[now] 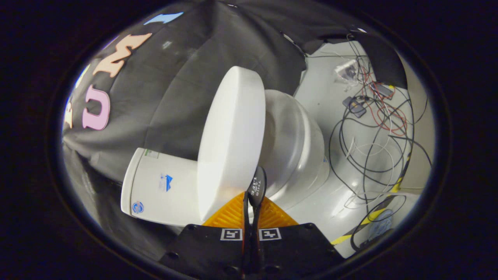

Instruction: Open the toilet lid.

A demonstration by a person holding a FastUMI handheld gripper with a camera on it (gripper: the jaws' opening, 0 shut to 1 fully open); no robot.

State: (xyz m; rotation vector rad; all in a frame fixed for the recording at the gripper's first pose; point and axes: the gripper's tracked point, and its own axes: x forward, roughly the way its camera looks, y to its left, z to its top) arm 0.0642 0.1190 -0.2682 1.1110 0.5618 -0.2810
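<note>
Gripper view shows the toilet lid (pixel 229 144) lifted up and standing away from the bowl (pixel 295 147). A small dark tab (pixel 256 186) sticks out at the lid's edge, just ahead of the gripper (pixel 251 208). Its two fingers are pressed close together and pinch that tab (it looks like a pull strap). The tank (pixel 159 186) sits beside the lid. Tangled wires (pixel 373 128) lie on the floor beyond the bowl.
</note>
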